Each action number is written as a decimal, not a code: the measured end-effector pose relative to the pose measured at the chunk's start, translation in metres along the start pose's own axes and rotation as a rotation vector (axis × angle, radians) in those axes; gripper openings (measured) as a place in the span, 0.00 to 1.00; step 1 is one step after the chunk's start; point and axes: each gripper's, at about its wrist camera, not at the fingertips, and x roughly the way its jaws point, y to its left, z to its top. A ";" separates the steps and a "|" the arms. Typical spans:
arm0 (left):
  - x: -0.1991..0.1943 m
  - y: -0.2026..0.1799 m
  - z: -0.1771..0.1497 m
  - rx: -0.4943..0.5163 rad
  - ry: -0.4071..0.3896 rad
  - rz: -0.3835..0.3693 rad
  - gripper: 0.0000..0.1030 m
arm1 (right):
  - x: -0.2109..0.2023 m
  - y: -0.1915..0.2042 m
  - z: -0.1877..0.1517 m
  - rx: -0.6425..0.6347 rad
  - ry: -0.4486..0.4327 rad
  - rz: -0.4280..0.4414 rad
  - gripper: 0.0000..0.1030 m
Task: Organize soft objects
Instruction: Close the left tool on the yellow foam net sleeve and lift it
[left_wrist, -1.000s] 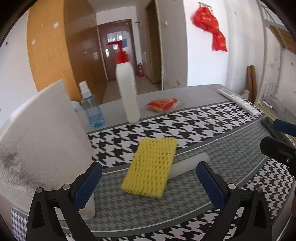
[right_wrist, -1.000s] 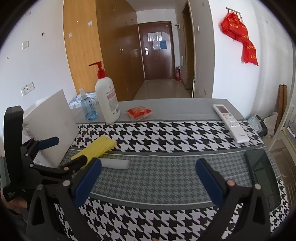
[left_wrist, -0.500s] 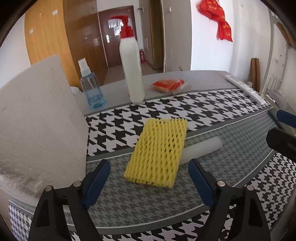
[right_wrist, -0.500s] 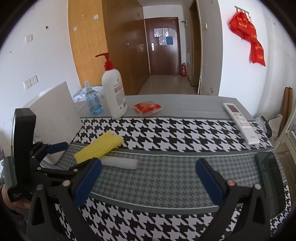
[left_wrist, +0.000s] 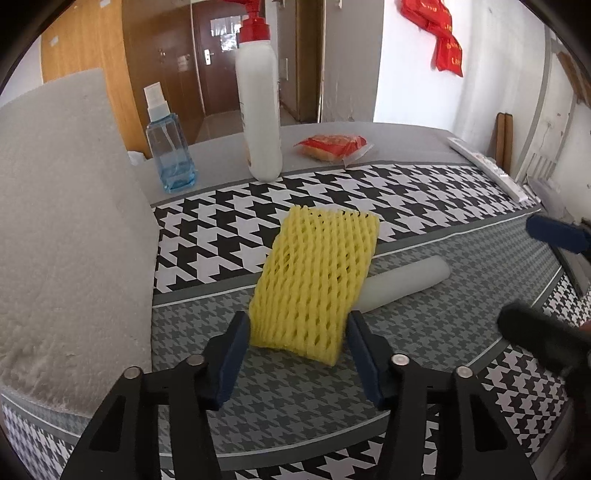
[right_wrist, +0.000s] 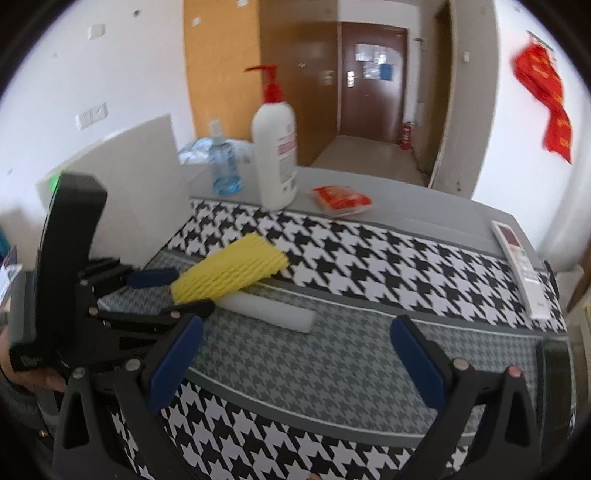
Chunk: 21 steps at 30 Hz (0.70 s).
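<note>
Now the left gripper (left_wrist: 295, 345) has dropped closer and its jaws are closing around the near end of the yellow foam net (left_wrist: 314, 284), which lies mid-tabletop across a white foam tube (left_wrist: 402, 282); pads barely touching. The right gripper (right_wrist: 295, 363) hangs wide open, empty.

Bench (right_wrist: 332, 369), near grey houndstooth band: bare cloth, open to passage. Left edge: tall white foam block (left_wrist: 66, 229), walling that side. Centre-left: yellow foam net (left_wrist: 314, 284) lying partly over white foam rod (left_wrist: 402, 282). Far edge: blue spray bottle (left_wrist: 171, 155), white pump bottle (left_wrist: 258, 110), red snack packet (left_wrist: 332, 144), gaps between them narrow. Right edge: remote control (right_wrist: 521, 273); cloth between it and rod open.
</note>
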 end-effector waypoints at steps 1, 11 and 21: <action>0.000 0.001 0.000 -0.001 -0.001 0.000 0.47 | 0.004 0.001 0.000 -0.013 0.013 0.012 1.00; -0.010 0.009 -0.001 -0.012 -0.039 -0.025 0.22 | 0.030 0.005 0.001 -0.049 0.082 0.073 0.88; -0.027 0.018 -0.002 -0.020 -0.108 -0.044 0.22 | 0.051 0.011 0.002 -0.096 0.131 0.078 0.79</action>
